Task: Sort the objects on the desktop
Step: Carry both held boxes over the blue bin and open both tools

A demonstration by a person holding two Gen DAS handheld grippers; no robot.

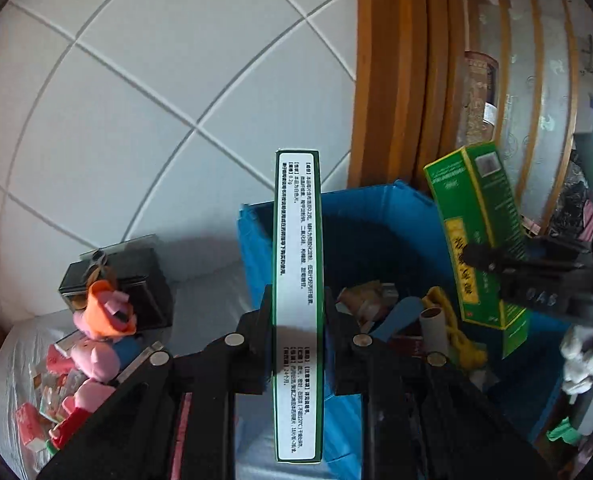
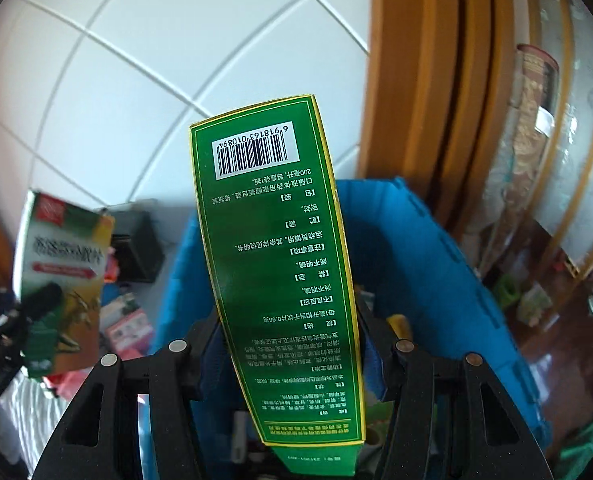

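Left gripper (image 1: 296, 316) pinched on a thin white box (image 1: 297, 304), held edge-up above the blue bin (image 1: 376, 216). Right gripper (image 2: 290, 336) clamped on a green box (image 2: 280, 264), also over the bin. Beyond, toys (image 1: 96, 344) on the table, tiled wall (image 1: 156, 80) behind.

Green box (image 2: 292, 280) hides most of the blue bin's (image 2: 436, 264) contents, seemingly

Glossy printed cardboard green box (image 2: 288, 280), corrugated blue plastic bin (image 1: 376, 224), varnished wooden frame (image 1: 392, 72).
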